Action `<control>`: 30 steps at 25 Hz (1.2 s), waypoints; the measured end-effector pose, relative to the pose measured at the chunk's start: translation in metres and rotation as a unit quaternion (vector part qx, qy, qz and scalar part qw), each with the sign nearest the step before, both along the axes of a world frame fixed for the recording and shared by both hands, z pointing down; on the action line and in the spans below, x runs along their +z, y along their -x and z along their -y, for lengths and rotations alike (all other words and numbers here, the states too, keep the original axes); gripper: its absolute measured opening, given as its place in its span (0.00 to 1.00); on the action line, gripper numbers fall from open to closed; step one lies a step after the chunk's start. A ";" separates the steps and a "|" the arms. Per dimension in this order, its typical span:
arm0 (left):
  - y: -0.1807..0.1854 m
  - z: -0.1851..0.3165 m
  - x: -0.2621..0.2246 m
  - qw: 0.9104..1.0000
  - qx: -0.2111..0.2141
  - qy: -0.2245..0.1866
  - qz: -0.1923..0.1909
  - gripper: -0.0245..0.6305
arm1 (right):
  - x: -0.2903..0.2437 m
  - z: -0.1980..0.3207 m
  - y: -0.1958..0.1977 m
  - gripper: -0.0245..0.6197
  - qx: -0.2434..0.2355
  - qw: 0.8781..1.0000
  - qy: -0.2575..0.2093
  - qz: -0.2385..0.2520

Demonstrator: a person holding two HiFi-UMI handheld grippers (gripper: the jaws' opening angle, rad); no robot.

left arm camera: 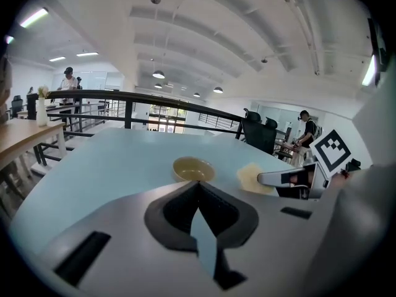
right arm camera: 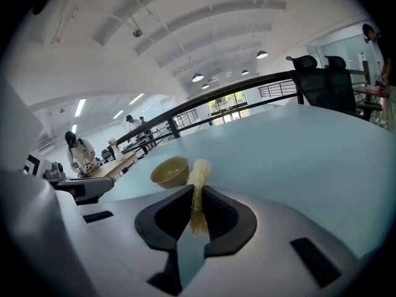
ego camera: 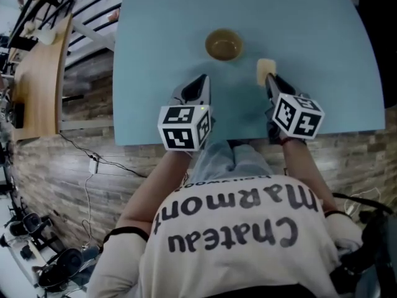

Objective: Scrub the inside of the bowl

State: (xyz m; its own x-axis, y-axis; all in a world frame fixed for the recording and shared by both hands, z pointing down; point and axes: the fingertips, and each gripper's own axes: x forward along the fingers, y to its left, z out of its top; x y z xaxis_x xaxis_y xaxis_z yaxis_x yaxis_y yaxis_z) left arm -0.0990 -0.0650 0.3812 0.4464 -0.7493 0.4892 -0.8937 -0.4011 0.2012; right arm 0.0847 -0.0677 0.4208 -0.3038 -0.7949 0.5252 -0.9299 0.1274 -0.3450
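The back of the person's shirt [ego camera: 236,228] carries large dark lettering, "Chateau Marmont"; a smaller line near the collar is too small to read. Each hand-held gripper bears a cube of black-and-white square markers.

The left hand-held gripper [ego camera: 201,79] is clenched tight, its jaws meeting with nothing between them, and it points at the bowl [ego camera: 224,45]. The right hand-held gripper [ego camera: 269,78] is grasping a pale yellow fibrous scrubbing pad [ego camera: 265,71], which stands on edge between its jaws.

The tan bowl sits upright on the light blue bench [ego camera: 310,30], ahead of both grippers, just left of the pad and apart from it. A black railing [left arm camera: 154,98], a wooden table [ego camera: 40,85] and black office chairs [right arm camera: 322,79] stand around the bench.
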 end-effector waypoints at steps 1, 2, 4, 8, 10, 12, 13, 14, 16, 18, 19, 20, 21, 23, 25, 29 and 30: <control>0.002 0.007 -0.001 1.000 0.003 0.001 0.000 0.04 | -0.001 0.005 0.000 0.13 0.007 1.000 0.000 0.002; 0.005 0.014 -0.002 1.000 0.006 0.002 0.001 0.04 | -0.003 0.011 0.000 0.13 0.013 1.000 -0.001 0.004; 0.012 0.027 -0.003 1.000 0.010 0.002 0.005 0.04 | -0.008 0.022 0.003 0.13 0.023 1.000 -0.005 0.007; 0.019 0.053 -0.006 1.000 0.008 0.005 -0.002 0.04 | -0.022 0.042 0.008 0.13 0.029 0.999 -0.016 0.022; 0.018 0.061 -0.006 1.000 0.015 0.008 -0.003 0.04 | -0.030 0.050 0.009 0.13 0.032 0.999 -0.025 0.023; 0.019 0.067 -0.001 1.000 0.022 0.016 0.004 0.04 | -0.038 0.058 0.015 0.13 0.031 0.999 -0.035 0.027; 0.020 0.070 0.003 0.999 0.024 0.022 0.008 0.04 | -0.042 0.061 0.020 0.13 0.028 0.998 -0.039 0.032; 0.021 0.072 0.006 0.999 0.026 0.029 0.009 0.04 | -0.044 0.064 0.024 0.13 0.025 0.998 -0.041 0.037; 0.020 0.076 0.013 0.998 0.032 0.045 0.007 0.04 | -0.045 0.068 0.031 0.13 0.015 0.998 -0.042 0.041; 0.016 0.079 0.019 0.998 0.041 0.057 0.005 0.04 | -0.047 0.070 0.039 0.13 0.001 0.998 -0.043 0.036; 0.014 0.081 0.021 0.997 0.046 0.062 0.004 0.04 | -0.048 0.071 0.044 0.13 -0.007 0.999 -0.044 0.031; 0.013 0.082 0.024 0.997 0.050 0.067 0.001 0.04 | -0.048 0.072 0.049 0.13 -0.016 0.999 -0.043 0.025; 0.012 0.083 0.026 0.996 0.053 0.072 -0.003 0.04 | -0.046 0.073 0.054 0.13 -0.024 0.999 -0.041 0.018; 0.010 0.085 0.031 0.995 0.062 0.079 -0.010 0.04 | -0.041 0.072 0.063 0.13 -0.040 0.999 -0.036 0.001; 0.006 0.086 0.034 0.994 0.071 0.083 -0.019 0.05 | -0.038 0.072 0.069 0.13 -0.052 0.998 -0.032 -0.013; -0.002 0.089 0.040 0.990 0.085 0.100 -0.043 0.22 | -0.040 0.074 0.075 0.13 -0.067 0.997 -0.029 -0.028; -0.003 0.091 0.041 0.990 0.083 0.104 -0.050 0.23 | -0.041 0.075 0.075 0.13 -0.072 0.996 -0.031 -0.032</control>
State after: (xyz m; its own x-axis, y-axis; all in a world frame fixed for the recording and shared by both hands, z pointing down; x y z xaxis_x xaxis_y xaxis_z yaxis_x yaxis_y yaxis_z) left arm -0.0964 -0.1561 0.4226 0.6088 -0.5486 0.5731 -0.7904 -0.4817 0.3784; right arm 0.0093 -0.1431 0.3795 -0.3846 -0.7765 0.4990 -0.9203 0.2807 -0.2725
